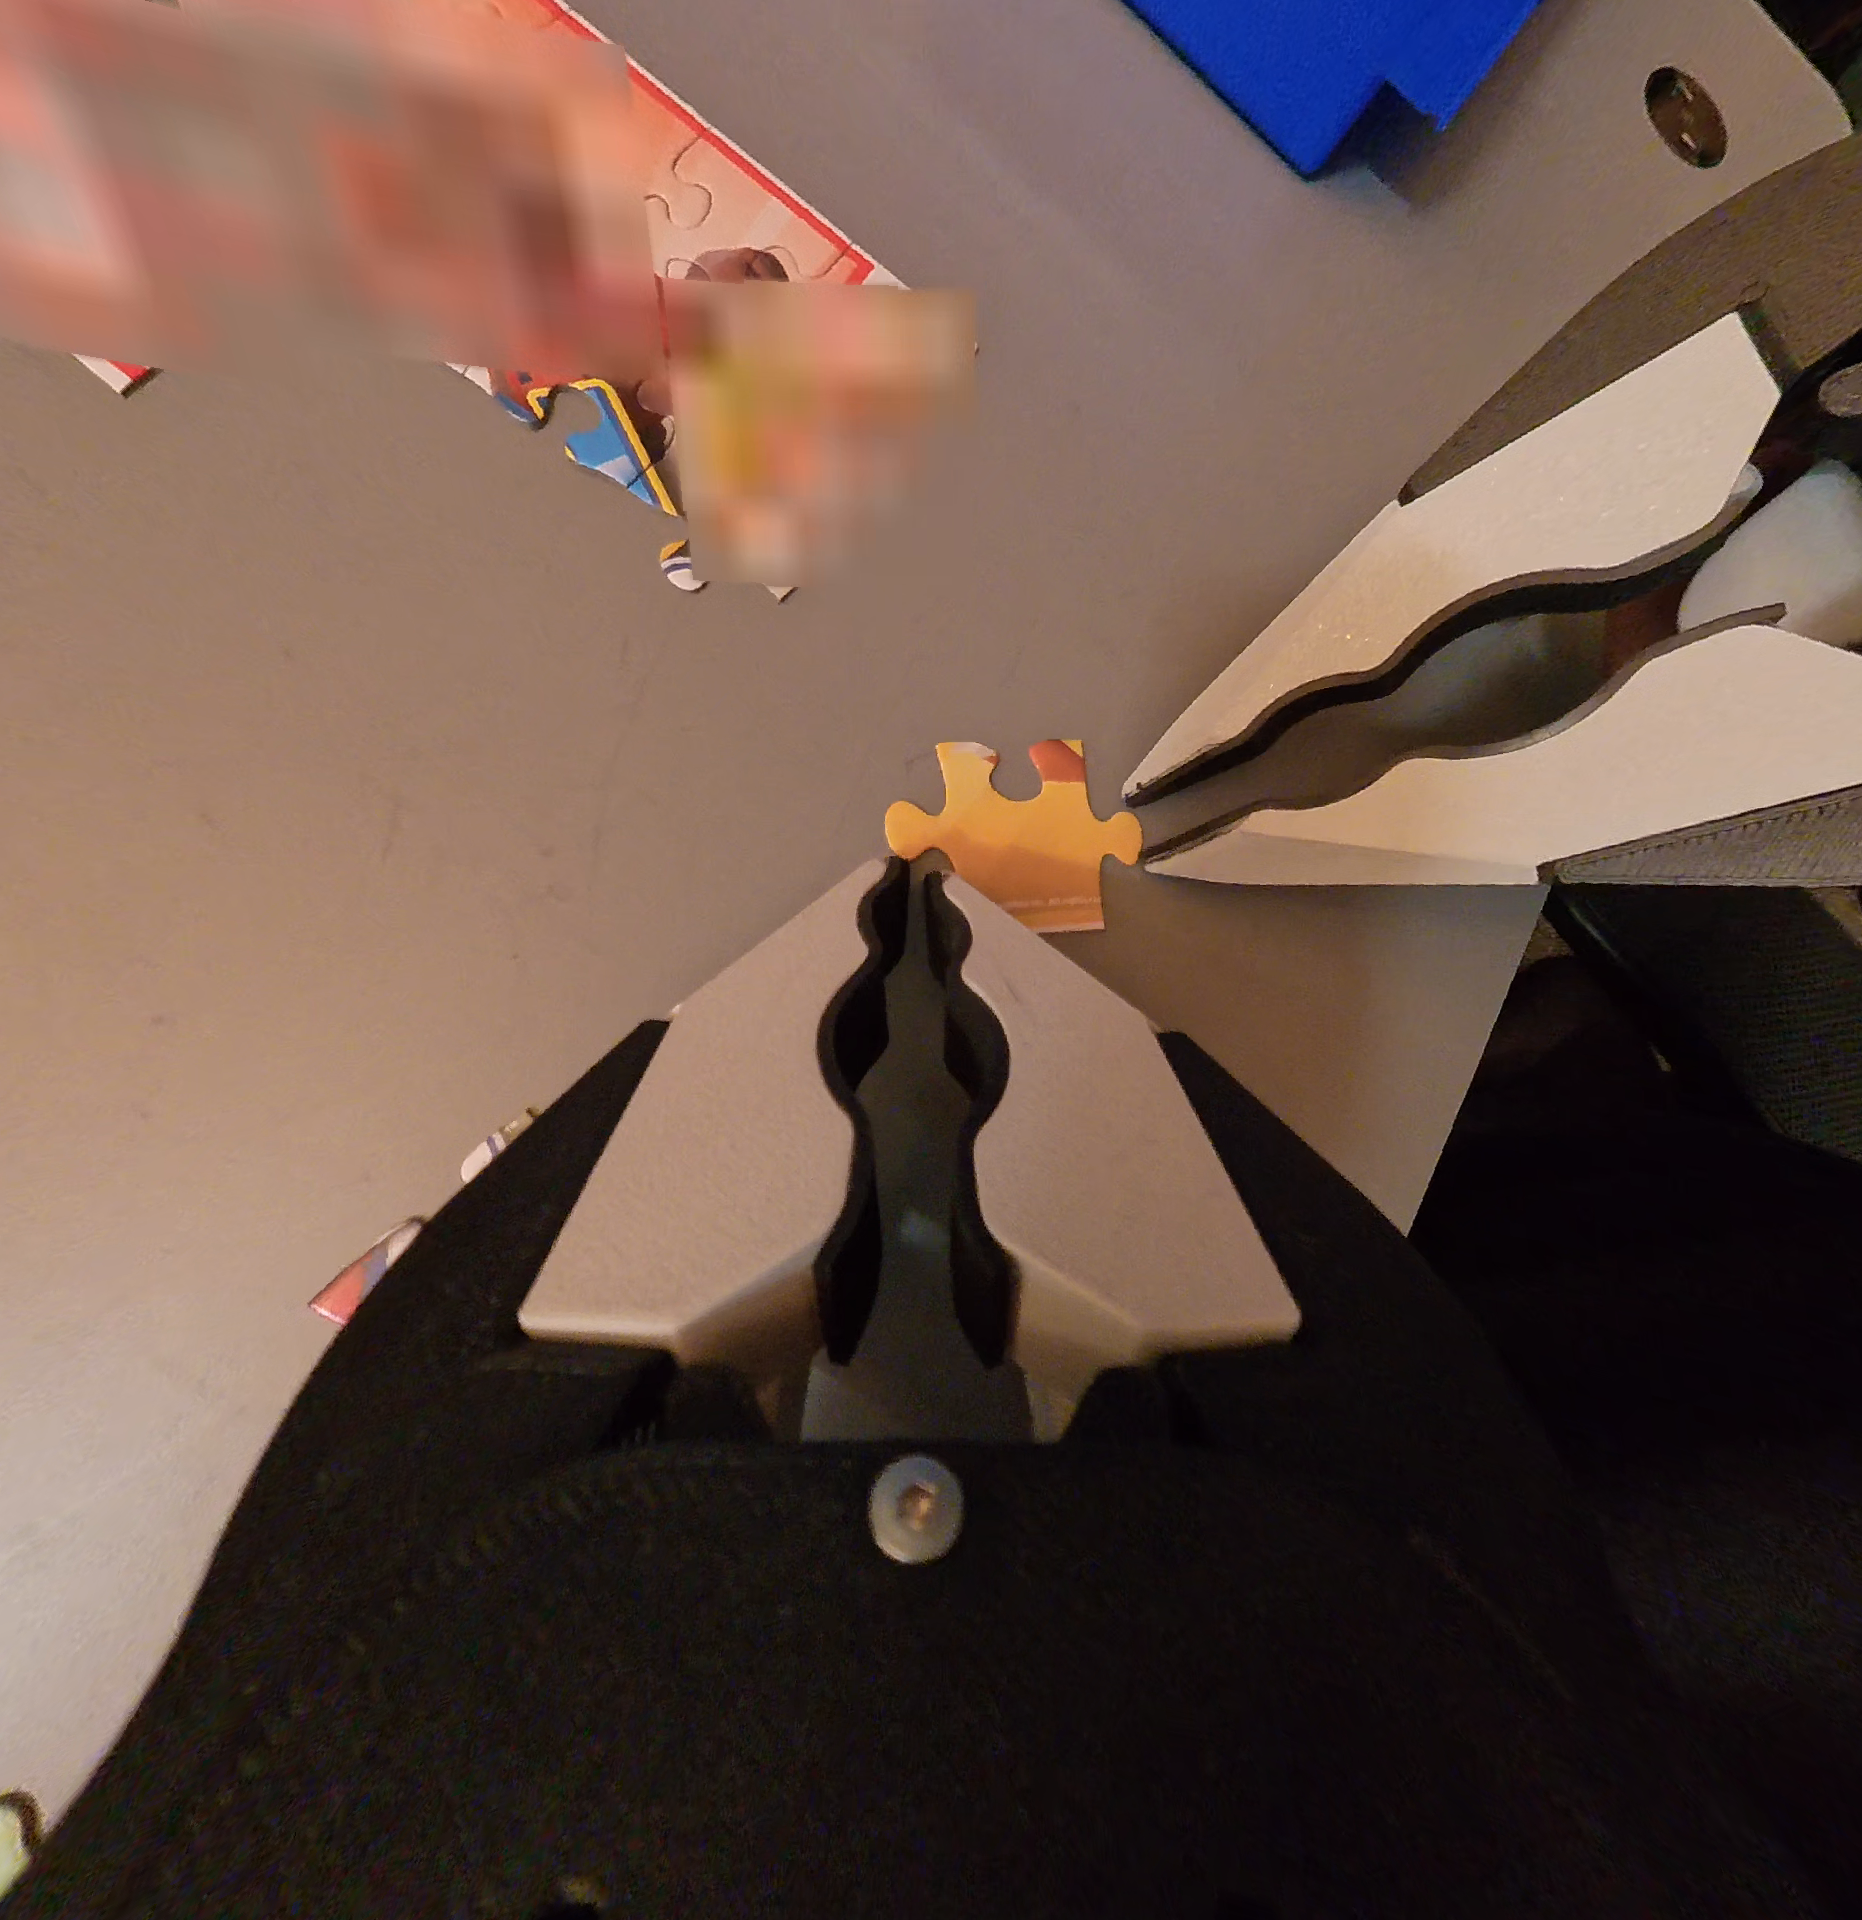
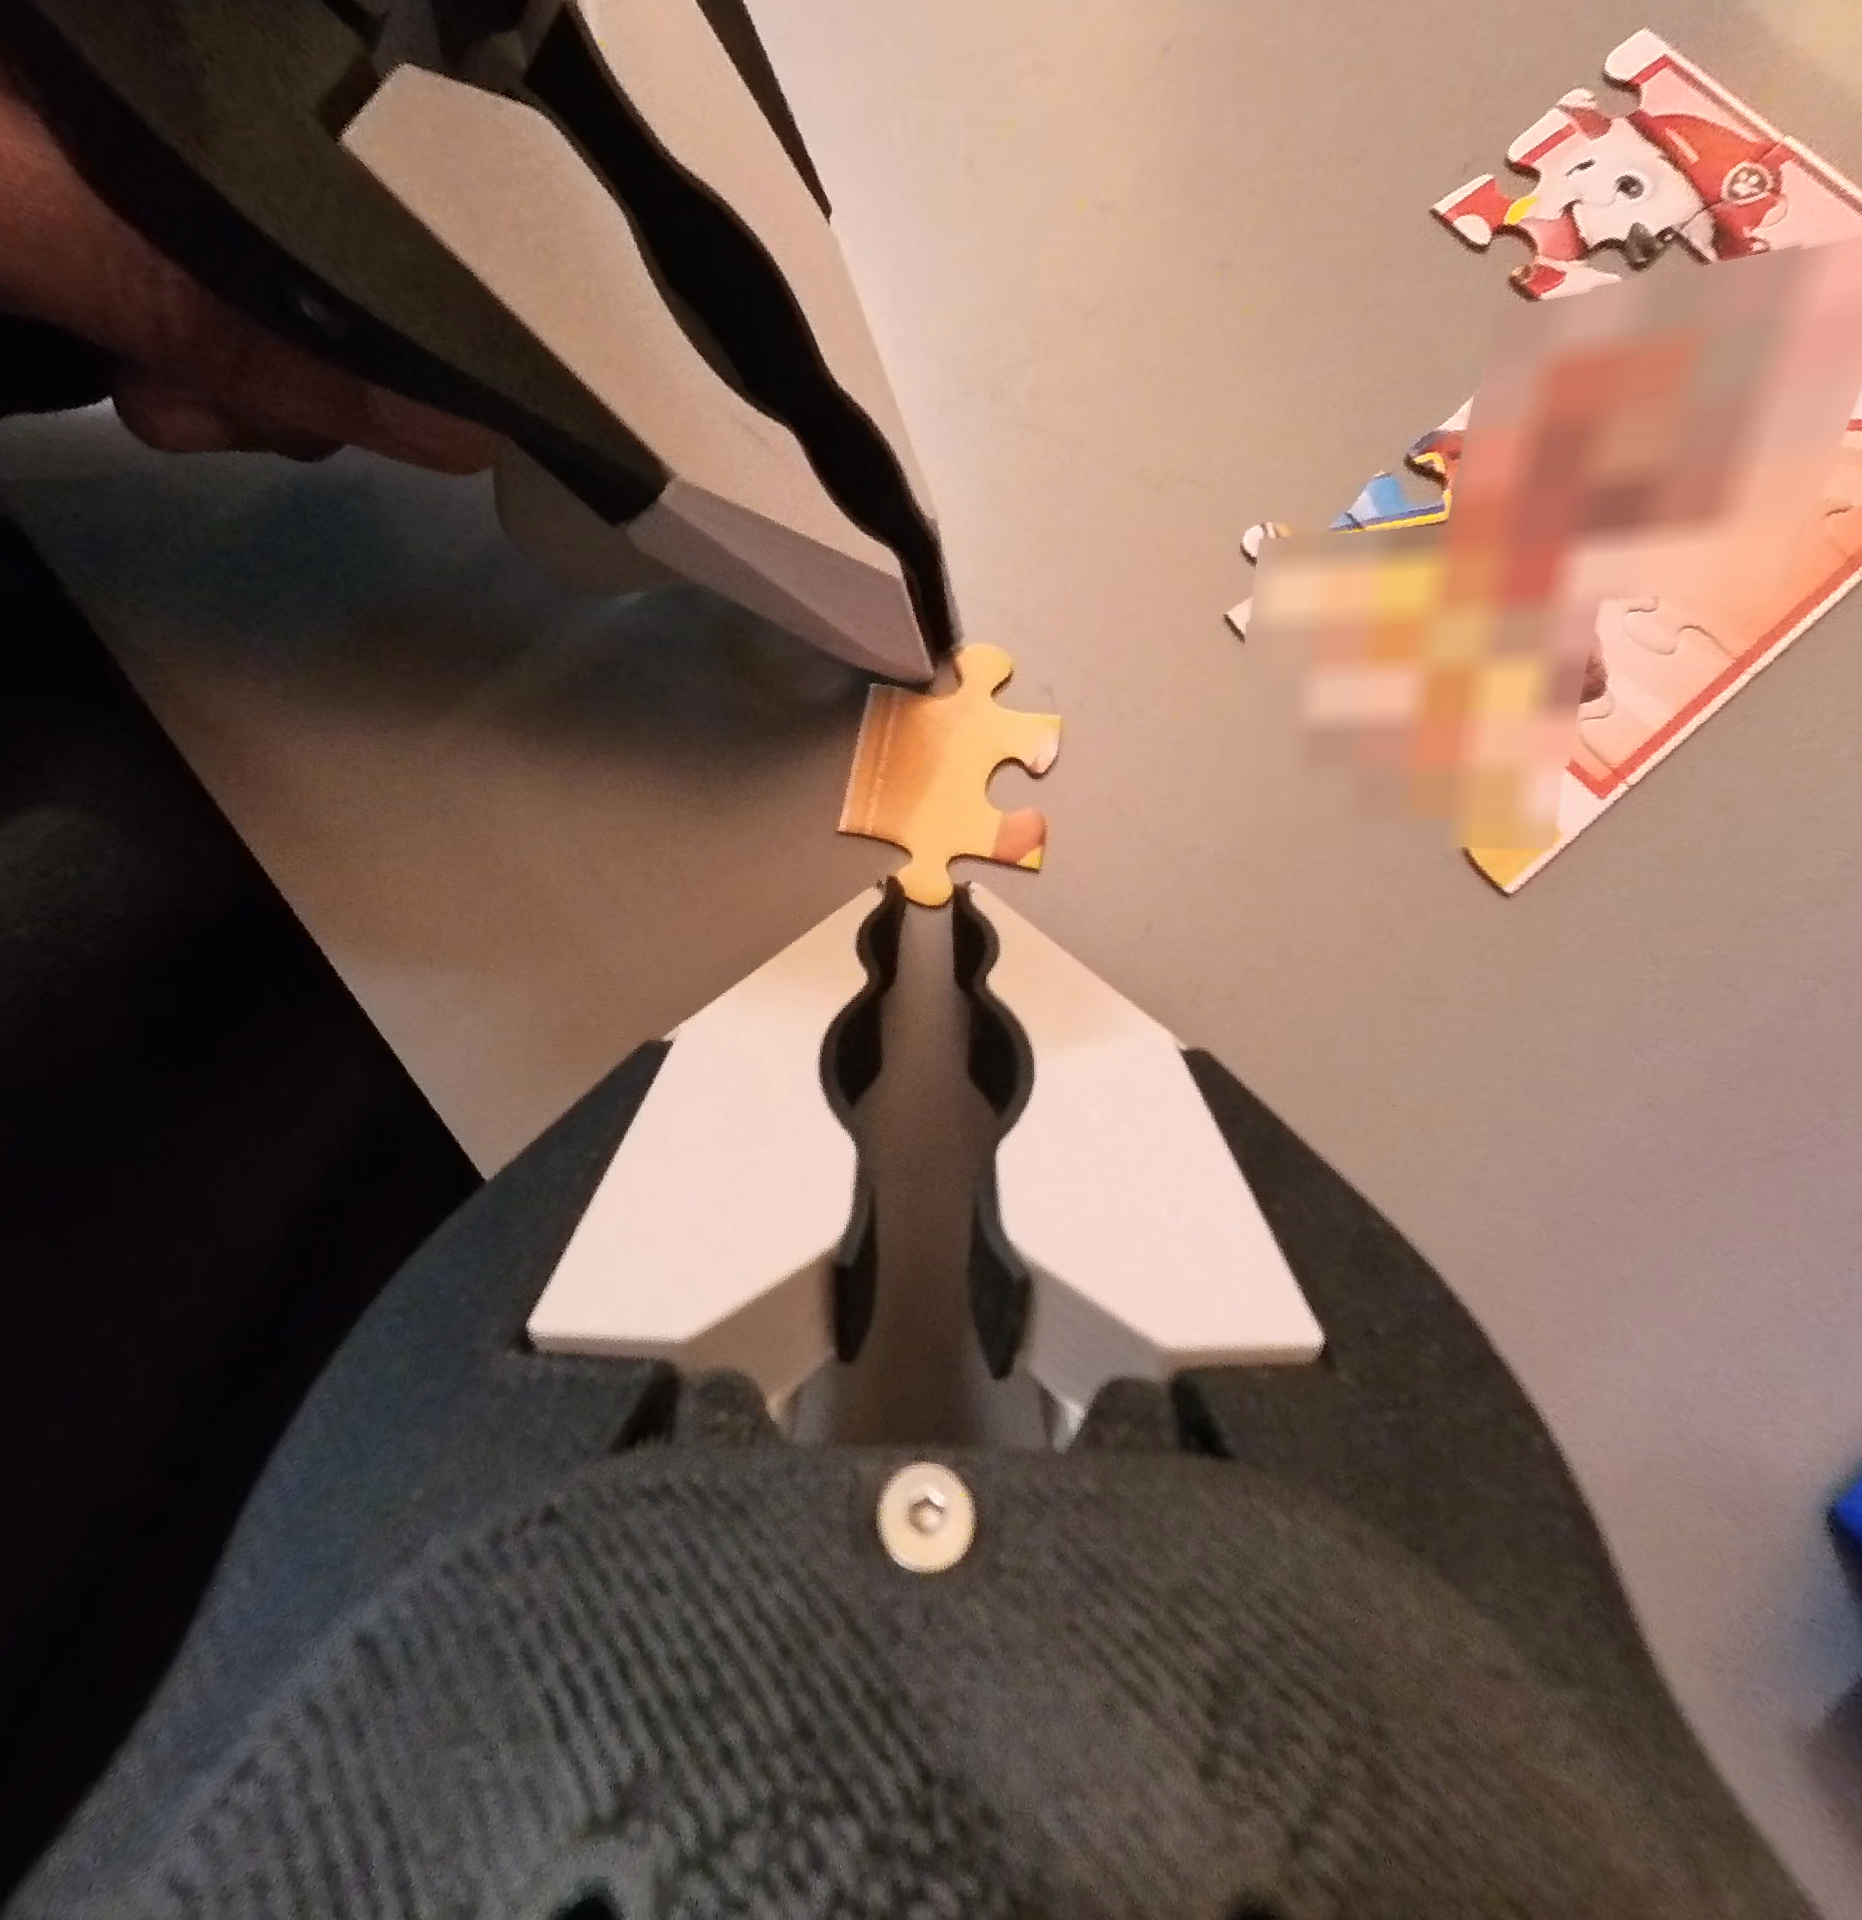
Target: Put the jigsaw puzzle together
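Observation:
A yellow-orange jigsaw piece (image 1: 1020,831) lies flat on the grey table (image 1: 387,831). My left gripper (image 1: 911,871) is shut with nothing between its pads; its tips rest against the piece's near corner, beside one tab. It also shows in the right wrist view (image 2: 932,665), coming in from the upper left. My right gripper (image 2: 927,896) stands slightly open, and the other tab of the piece (image 2: 953,774) sits just in the mouth between its tips. In the left wrist view, the right gripper (image 1: 1137,823) shows a sliver of gap at its upper fingertip.
A partly built jigsaw with a red border (image 2: 1592,197) lies farther out on the table, partly under blur patches. A blue box (image 1: 1311,62) stands at the far edge. Loose pieces (image 1: 376,1273) lie to my left. The table edge (image 1: 1478,1039) runs close by. A hand (image 2: 179,343) holds the left gripper.

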